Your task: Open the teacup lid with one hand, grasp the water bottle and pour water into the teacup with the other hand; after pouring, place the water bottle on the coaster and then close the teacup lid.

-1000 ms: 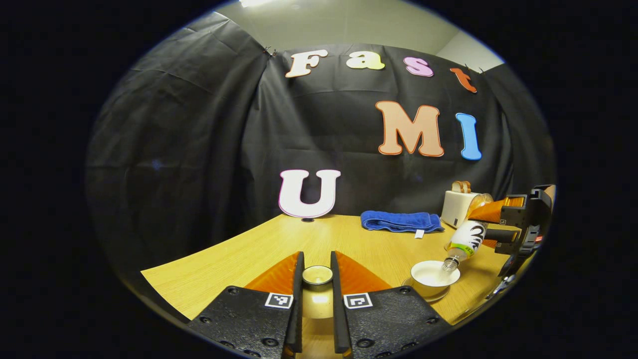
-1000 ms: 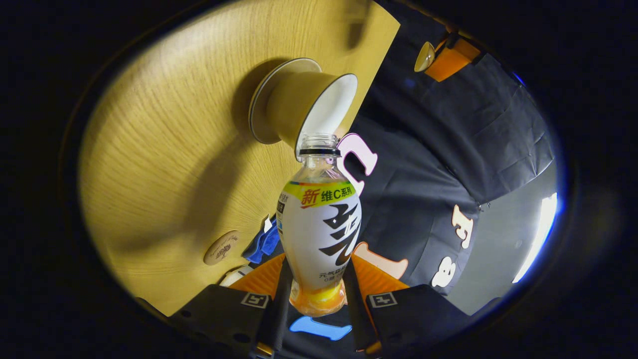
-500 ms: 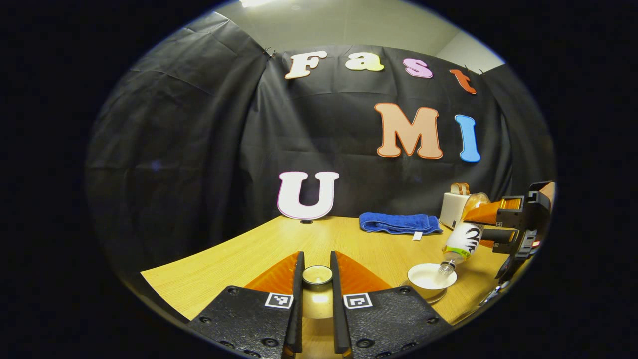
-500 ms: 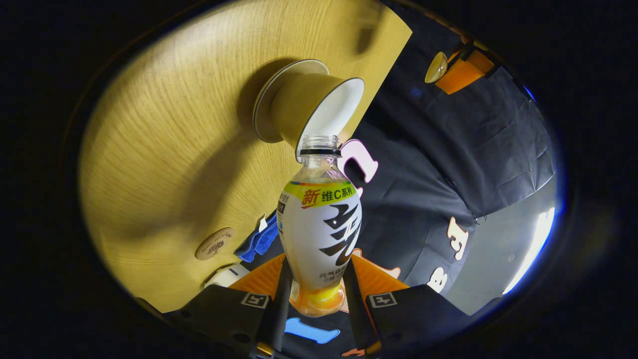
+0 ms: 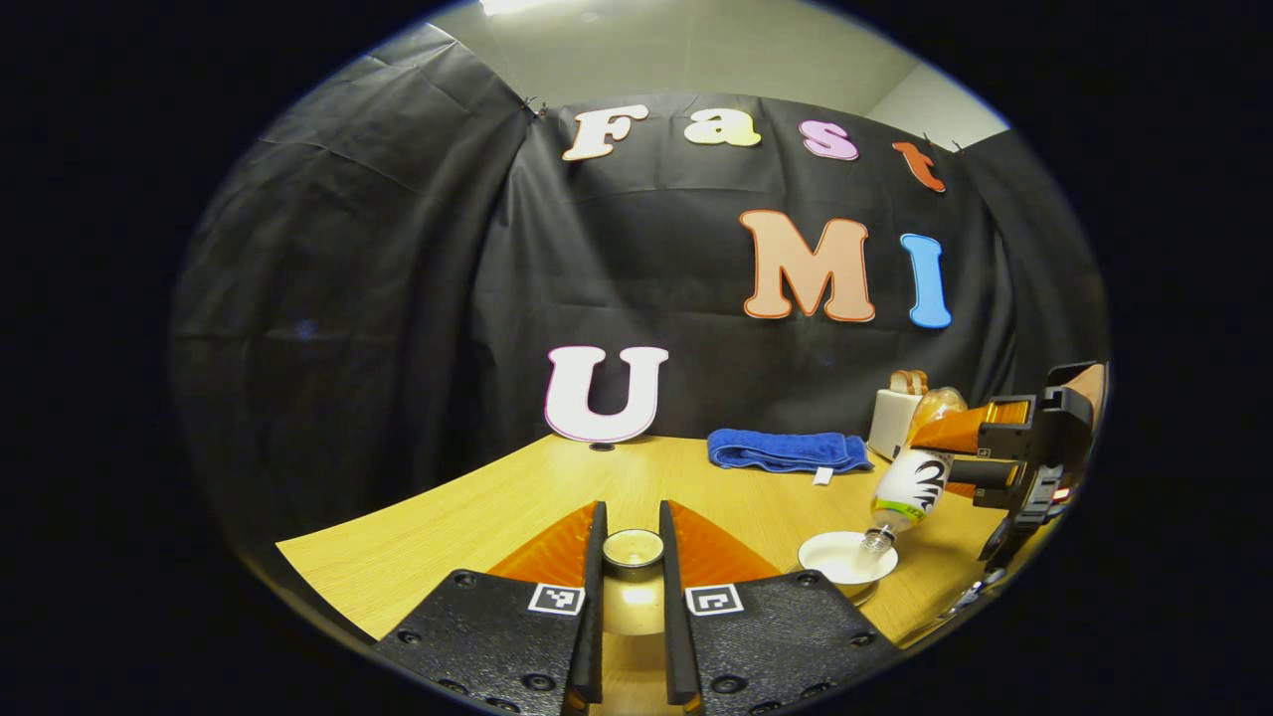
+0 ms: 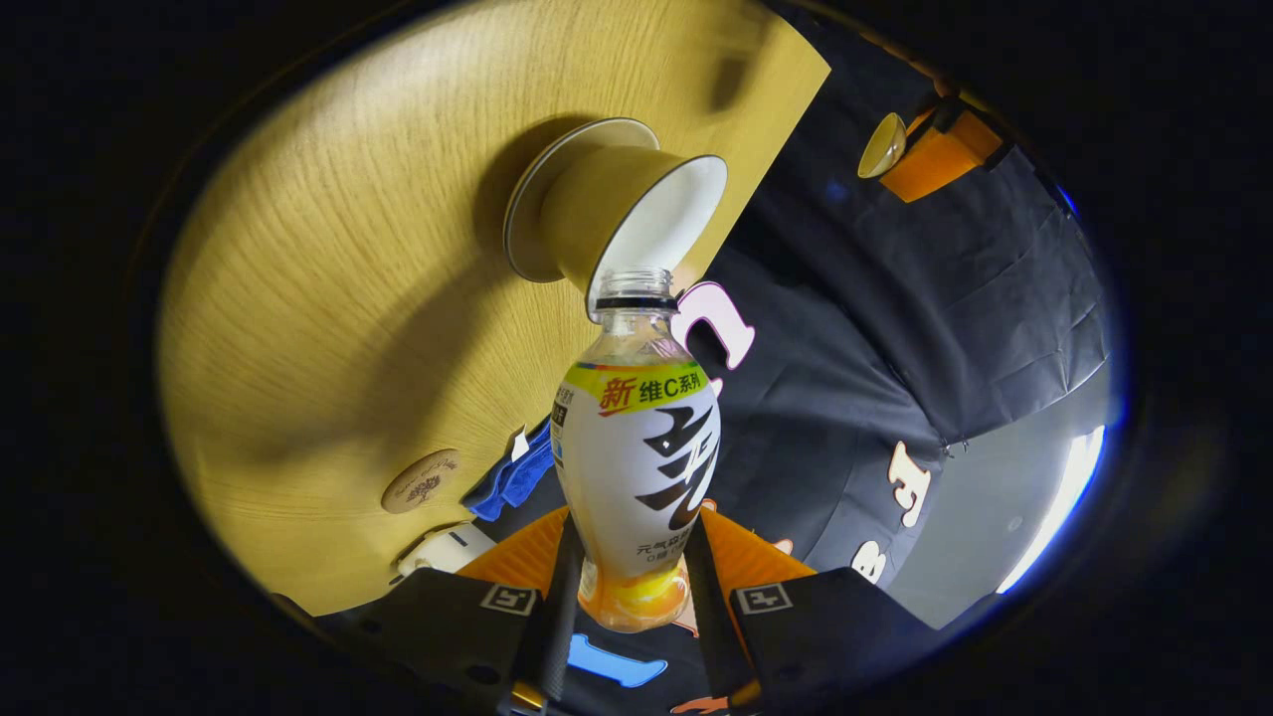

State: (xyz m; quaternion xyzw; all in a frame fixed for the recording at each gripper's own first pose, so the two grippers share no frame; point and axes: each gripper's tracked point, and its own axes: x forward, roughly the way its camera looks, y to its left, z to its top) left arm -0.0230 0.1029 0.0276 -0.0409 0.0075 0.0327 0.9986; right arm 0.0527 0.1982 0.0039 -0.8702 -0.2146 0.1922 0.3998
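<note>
Bottle (image 6: 636, 467), gripped in the right gripper (image 6: 629, 587), tilts mouth-down over the cup (image 6: 636, 224); left gripper (image 5: 633, 597) pinches the lid (image 5: 633, 549).

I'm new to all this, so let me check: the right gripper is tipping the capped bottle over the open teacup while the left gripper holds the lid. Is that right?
Nearly. The water bottle has no cap: the right gripper view shows its bare, open mouth at the rim of the teacup. The rest stands: the right gripper tips it over the open cup, and the left gripper holds the lid, as the left gripper view shows.
</note>
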